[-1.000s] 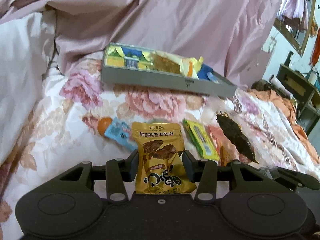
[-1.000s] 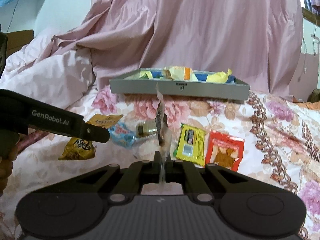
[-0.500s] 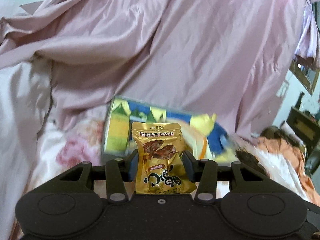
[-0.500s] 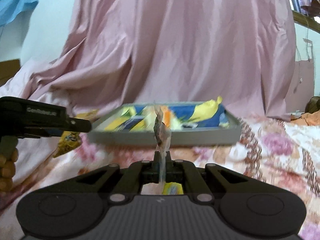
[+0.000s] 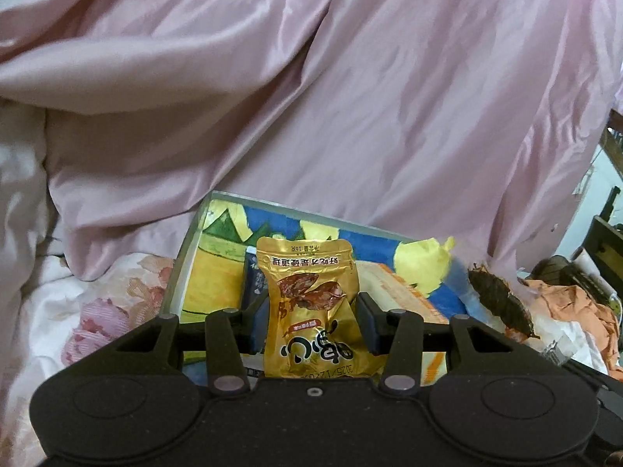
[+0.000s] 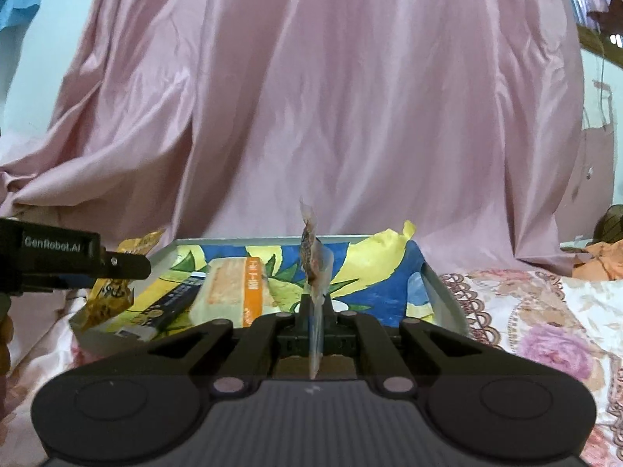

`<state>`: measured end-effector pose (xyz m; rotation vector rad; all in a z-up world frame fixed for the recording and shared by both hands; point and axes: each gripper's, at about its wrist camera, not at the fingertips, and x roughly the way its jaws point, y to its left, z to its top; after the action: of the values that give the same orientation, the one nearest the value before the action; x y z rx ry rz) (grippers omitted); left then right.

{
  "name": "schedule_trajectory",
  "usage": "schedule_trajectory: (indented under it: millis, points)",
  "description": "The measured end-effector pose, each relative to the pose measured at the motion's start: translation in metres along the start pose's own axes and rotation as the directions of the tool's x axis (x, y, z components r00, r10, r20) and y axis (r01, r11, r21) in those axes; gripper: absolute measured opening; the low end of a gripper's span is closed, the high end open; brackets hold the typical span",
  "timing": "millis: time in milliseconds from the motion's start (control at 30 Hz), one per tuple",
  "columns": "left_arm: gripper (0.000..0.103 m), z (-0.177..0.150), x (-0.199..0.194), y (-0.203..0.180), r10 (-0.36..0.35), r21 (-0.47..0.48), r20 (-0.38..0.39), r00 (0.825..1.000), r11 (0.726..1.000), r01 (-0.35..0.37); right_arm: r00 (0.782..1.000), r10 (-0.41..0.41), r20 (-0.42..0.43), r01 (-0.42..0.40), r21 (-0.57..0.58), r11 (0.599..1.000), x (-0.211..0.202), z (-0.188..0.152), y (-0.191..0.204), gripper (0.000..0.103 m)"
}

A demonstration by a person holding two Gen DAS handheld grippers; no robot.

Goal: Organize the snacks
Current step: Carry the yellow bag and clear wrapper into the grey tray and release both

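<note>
Pink drape behind floral bed | left gripper point(image 5: 311, 311) clamped on gold pouch point(image 5: 309, 303), tray point(image 5: 187, 249) just beyond fingertips | right gripper point(image 6: 313, 311) pinched shut on clear packet point(image 6: 313, 268), tray ahead | advise: carry past the rim, lower, then release.
</note>
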<state>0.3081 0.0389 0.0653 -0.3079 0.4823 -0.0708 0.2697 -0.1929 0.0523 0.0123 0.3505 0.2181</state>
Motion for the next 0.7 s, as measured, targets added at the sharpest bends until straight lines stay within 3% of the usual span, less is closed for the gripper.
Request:
schedule_trajectory:
  millis: [200, 367, 533, 700]
  points:
    - [0.049, -0.004, 0.017, 0.003, 0.005, 0.010, -0.020, 1.000, 1.000, -0.005, 0.999, 0.001, -0.048, 0.000, 0.024, 1.000, 0.021, -0.006, -0.002, 0.003]
    - [0.052, -0.009, 0.022, 0.005, 0.003, -0.012, -0.039, 0.999, 1.000, -0.003, 0.997, -0.009, -0.077, 0.013, 0.050, 0.999, 0.024, -0.010, -0.003, 0.013]
    - [0.076, -0.010, 0.016, 0.004, 0.001, -0.019, -0.025, 1.000, 1.000, -0.002, 0.997, -0.012, -0.076, 0.016, 0.050, 0.999, 0.019, -0.012, -0.003, 0.060]
    - [0.091, -0.009, 0.000, -0.001, 0.002, -0.026, 0.002, 1.000, 1.000, -0.002, 0.998, -0.017, -0.067, 0.020, 0.043, 0.999, 0.008, -0.008, -0.003, 0.078]
